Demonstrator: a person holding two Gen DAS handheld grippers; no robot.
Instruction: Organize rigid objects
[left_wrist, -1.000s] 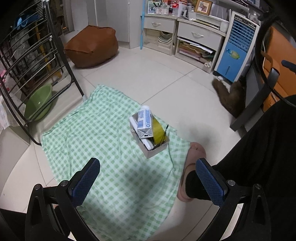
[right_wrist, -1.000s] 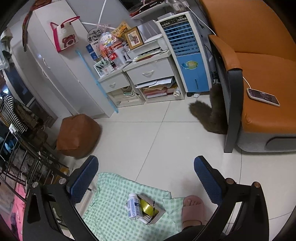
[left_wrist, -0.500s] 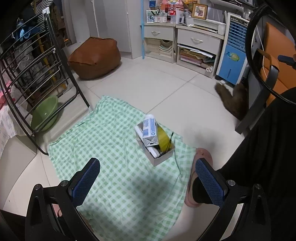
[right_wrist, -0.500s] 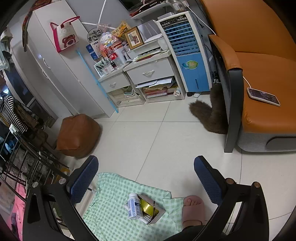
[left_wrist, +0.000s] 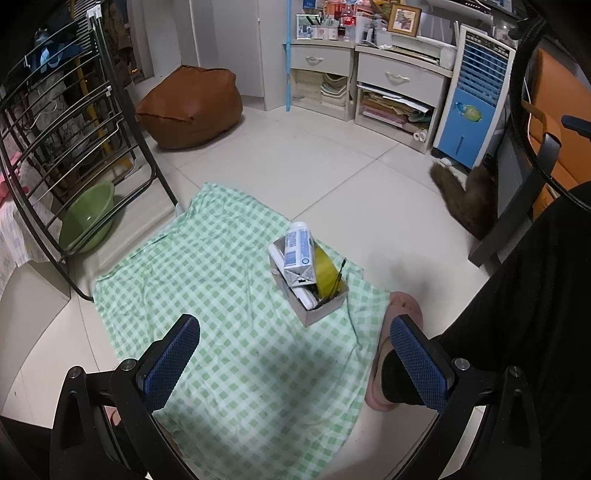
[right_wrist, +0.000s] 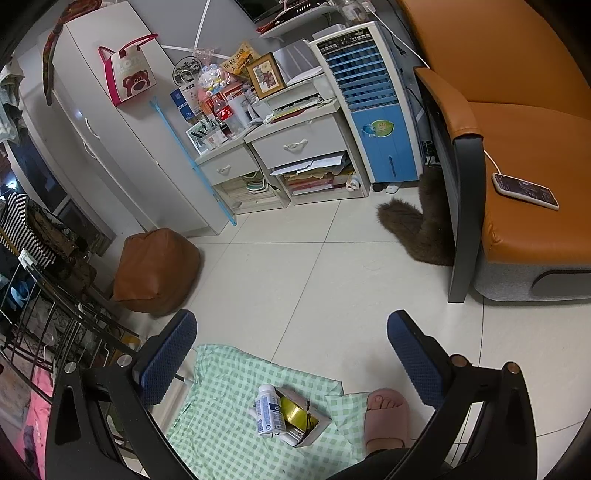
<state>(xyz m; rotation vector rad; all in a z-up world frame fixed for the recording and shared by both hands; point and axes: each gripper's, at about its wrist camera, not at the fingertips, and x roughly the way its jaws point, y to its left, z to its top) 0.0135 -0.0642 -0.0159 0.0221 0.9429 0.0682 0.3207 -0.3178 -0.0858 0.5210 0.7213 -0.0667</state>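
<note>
**A:** Start close. What are the tools doing?

**B:** The left tool (left_wrist: 293, 356) hangs above the green checked cloth (left_wrist: 207, 280) with its blue dimpled pads wide apart and nothing between them. The right tool (right_wrist: 291, 354) is likewise spread and empty, higher up.

**A:** And the things to organize?

**B:** All in a small cardboard box (left_wrist: 320, 312) on the cloth, just beside a slippered foot (left_wrist: 400, 321). A white tube with blue print (left_wrist: 298, 248) leans out the top; I'd judge it light, stiff at the cap, slightly squashy mid-body, so pinch near the shoulder. A yellow packet (left_wrist: 325, 271) looks glossy, probably slippery. A thin black stick (left_wrist: 337, 276) needs a fine grip.

**A:** Farther off?

**B:** Smooth floor tiles, then a slumped brown beanbag (left_wrist: 188, 105).
</note>
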